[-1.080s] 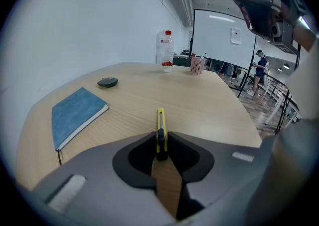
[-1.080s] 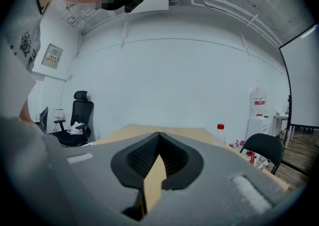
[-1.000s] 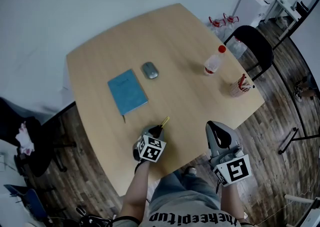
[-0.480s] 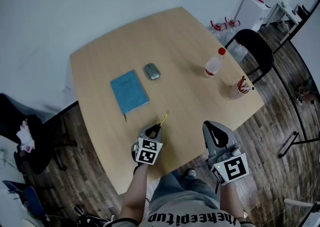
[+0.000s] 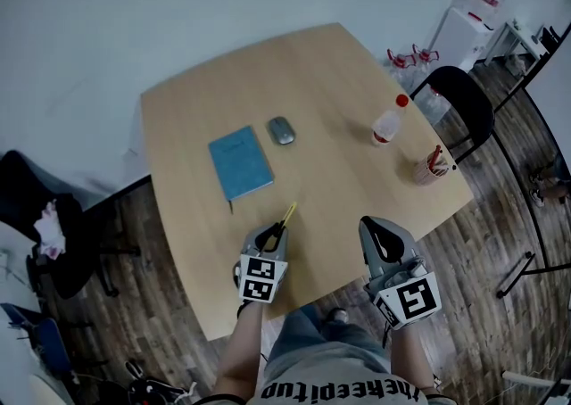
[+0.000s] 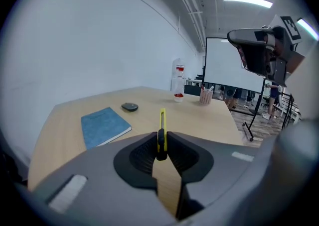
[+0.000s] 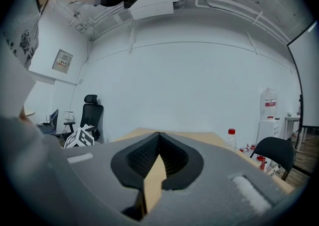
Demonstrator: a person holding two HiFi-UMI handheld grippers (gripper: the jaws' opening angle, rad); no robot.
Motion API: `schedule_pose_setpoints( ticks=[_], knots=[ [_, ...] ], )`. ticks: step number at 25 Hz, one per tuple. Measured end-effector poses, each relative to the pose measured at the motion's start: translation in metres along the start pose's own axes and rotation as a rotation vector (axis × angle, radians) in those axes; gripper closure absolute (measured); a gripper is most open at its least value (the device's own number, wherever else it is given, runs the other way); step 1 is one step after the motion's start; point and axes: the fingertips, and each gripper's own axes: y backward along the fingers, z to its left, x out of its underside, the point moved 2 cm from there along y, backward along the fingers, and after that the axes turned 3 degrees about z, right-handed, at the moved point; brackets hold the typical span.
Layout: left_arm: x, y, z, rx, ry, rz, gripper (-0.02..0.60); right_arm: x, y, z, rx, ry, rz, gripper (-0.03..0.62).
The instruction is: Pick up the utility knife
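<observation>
Between the jaws of the left hand-held gripper (image 6: 160, 154) sits the utility knife (image 6: 162, 123), a slim yellow tool with a dark slider, clamped edge-on by the two black pads. Its yellow front end sticks out past the jaw tips, pointing across the counter (image 5: 339, 82). From the head view, the same knife (image 5: 287, 216) juts from the left hand-held gripper (image 5: 272, 235) near the counter's front edge, close to the person's body.

Compared with a second ago, the left hand-held gripper has come up a little with the knife, and the grip looks unchanged. Pale wood now shows under the jaws in the left gripper view, so the knife appears to be clear of the counter. That suggests the pick-up is done or nearly done, with only a steady hold left to keep.

To the right, the right hand-held gripper (image 5: 379, 227) hovers at the counter's edge, jaw tips closed together on nothing, taking no part.

Farther out on the counter lie a blue notebook (image 5: 240, 162) and a grey computer mouse (image 5: 282, 130), well apart from the knife. Toward the far right corner stand a clear bottle with a red cap (image 5: 389, 123) and a cup of pens (image 5: 428, 165). A black chair (image 5: 464, 100) stands beyond that corner
</observation>
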Motion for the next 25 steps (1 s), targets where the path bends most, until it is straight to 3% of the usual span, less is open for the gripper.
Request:
schedule_pose_setpoints(
  ticks=[25],
  knots=[
    [-0.044,0.102,-0.015,-0.153,0.075,-0.276,0.502,-0.005,0.011,0.026,-0.139,0.018,-0.039,0.594]
  ],
)
